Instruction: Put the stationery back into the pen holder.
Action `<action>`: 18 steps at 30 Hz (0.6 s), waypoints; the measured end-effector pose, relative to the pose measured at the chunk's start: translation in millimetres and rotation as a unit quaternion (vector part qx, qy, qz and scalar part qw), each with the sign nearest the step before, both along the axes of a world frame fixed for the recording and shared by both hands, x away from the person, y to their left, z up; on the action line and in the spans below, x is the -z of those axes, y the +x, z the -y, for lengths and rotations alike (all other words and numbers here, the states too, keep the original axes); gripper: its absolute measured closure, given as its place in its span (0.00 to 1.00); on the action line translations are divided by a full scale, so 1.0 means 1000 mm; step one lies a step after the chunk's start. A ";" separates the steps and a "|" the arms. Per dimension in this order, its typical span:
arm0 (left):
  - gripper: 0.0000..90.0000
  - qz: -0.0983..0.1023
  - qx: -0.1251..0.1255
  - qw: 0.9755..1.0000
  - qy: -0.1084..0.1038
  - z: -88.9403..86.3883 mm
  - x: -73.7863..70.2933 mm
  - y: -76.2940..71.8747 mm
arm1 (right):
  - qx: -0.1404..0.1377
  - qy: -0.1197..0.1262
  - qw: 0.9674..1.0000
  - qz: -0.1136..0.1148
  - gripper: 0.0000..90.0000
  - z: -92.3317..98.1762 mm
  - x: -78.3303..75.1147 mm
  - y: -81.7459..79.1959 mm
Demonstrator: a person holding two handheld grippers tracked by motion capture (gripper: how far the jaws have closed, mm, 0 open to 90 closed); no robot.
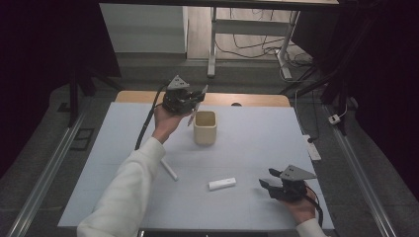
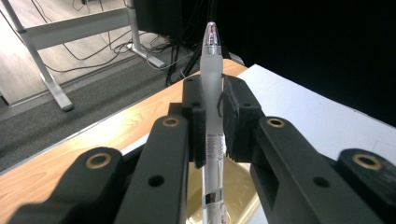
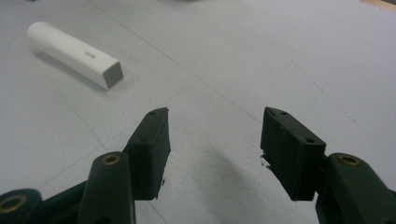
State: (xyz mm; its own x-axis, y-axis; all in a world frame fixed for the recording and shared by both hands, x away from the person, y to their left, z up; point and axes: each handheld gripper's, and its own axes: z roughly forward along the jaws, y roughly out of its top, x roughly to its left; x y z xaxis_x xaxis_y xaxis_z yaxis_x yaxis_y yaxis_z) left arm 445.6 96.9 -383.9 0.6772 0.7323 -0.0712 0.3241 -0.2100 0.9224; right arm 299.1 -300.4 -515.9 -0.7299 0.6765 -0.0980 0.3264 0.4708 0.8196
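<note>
My left gripper (image 1: pixel 200 97) is raised at the back of the table, shut on a translucent white pen (image 2: pixel 211 98). The pen (image 1: pixel 192 115) hangs tilted beside the left rim of a cream cup (image 1: pixel 205 127); in the left gripper view the cup's opening (image 2: pixel 238 191) lies under the jaws and the pen's lower end reaches down to it. My right gripper (image 1: pixel 269 178) rests low near the table's front right, open with nothing between its fingers (image 3: pixel 152 149). A white rectangular stick (image 1: pixel 222 184) lies left of it on the mat, seen as a white stick (image 3: pixel 74 52) ahead-left of the jaws.
A second white pen (image 1: pixel 169 170) lies on the pale mat (image 1: pixel 123 148) by the left sleeve. The wooden table edge (image 1: pixel 247 99) shows behind the mat. Desk legs and cables stand on the floor beyond.
</note>
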 end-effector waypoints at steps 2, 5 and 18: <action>0.88 -0.001 -0.001 1.000 -0.005 0.002 0.000 0.003 | 0.000 0.000 1.000 0.000 0.46 0.000 0.000 0.000; 0.88 -0.004 0.000 1.000 -0.010 0.006 -0.001 0.008 | 0.000 0.001 1.000 -0.002 0.46 0.000 0.001 0.000; 0.88 0.003 -0.010 1.000 -0.009 0.019 0.008 0.025 | 0.009 -0.001 1.000 -0.005 0.46 0.005 0.002 -0.004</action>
State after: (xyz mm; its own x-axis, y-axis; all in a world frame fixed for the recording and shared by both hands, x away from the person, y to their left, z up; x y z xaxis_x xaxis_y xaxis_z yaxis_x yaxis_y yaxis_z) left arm 470.3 78.4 -392.0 0.6634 0.7440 -0.0802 0.3218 -0.1868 0.9282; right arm 295.0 -305.7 -518.2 -0.7190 0.6888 -0.0927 0.3423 0.4670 0.8154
